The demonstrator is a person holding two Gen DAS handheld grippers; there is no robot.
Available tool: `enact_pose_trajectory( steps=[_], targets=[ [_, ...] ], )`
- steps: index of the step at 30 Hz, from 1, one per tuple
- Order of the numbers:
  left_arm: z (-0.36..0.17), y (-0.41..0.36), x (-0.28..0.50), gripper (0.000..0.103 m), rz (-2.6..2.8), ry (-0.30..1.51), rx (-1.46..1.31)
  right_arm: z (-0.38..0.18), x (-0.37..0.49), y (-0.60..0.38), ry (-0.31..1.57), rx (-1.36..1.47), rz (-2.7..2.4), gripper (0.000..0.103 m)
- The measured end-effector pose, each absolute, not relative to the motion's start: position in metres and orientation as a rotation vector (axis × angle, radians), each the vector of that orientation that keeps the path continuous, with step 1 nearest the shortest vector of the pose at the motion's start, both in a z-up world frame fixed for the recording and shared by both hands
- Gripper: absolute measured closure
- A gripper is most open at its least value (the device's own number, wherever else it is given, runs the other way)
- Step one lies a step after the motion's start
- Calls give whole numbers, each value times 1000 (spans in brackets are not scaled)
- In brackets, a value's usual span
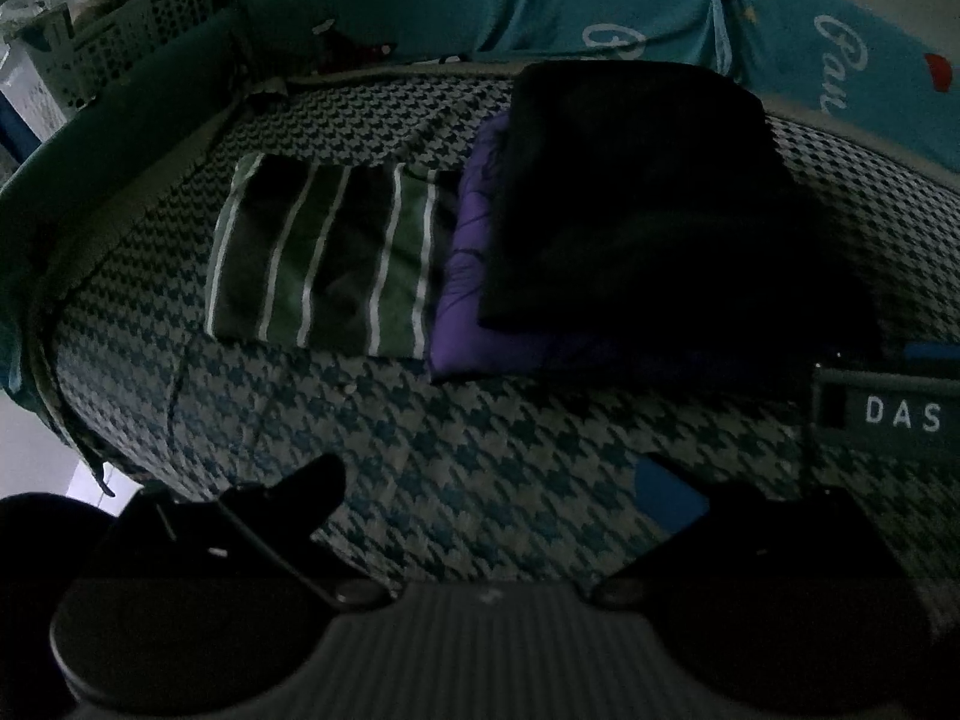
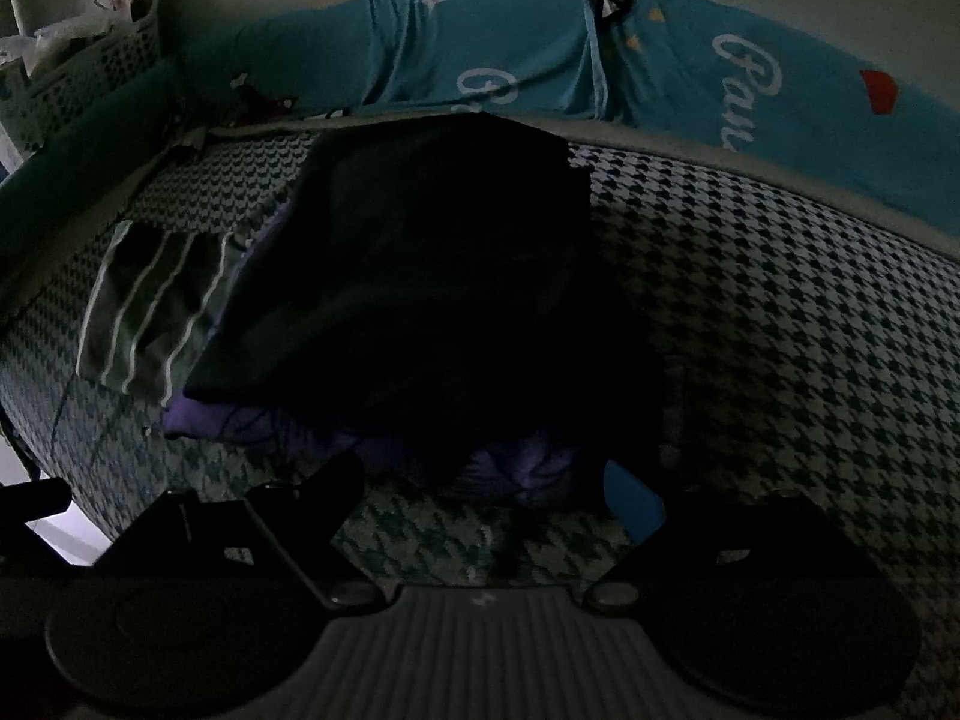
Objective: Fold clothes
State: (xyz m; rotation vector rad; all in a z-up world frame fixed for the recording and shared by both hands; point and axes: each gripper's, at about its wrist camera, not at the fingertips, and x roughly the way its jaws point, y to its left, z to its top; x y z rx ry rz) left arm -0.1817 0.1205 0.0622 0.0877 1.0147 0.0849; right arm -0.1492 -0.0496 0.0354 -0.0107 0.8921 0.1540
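Left wrist view: the left gripper hangs over the houndstooth bedcover, jaws wide, nothing between them.
Clothes: ahead of the jaws, a folded striped green garment beside a purple garment with a black garment on top, likely stacked as finished.
Right wrist view: the right gripper, jaws wide and empty, faces that stack just ahead.
Behind: teal bolster.

My two grippers hang over the bed. One folded cloth lies on top of another. A third folded one lies just left of them. Pillows are behind.
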Motion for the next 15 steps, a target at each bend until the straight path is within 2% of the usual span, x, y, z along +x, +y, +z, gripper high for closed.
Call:
enact_pose_trajectory(
  steps=[15],
  targets=[
    [73,113,-194,0,83,996,106,39,-155,-61,874,6,144,16]
  ],
)
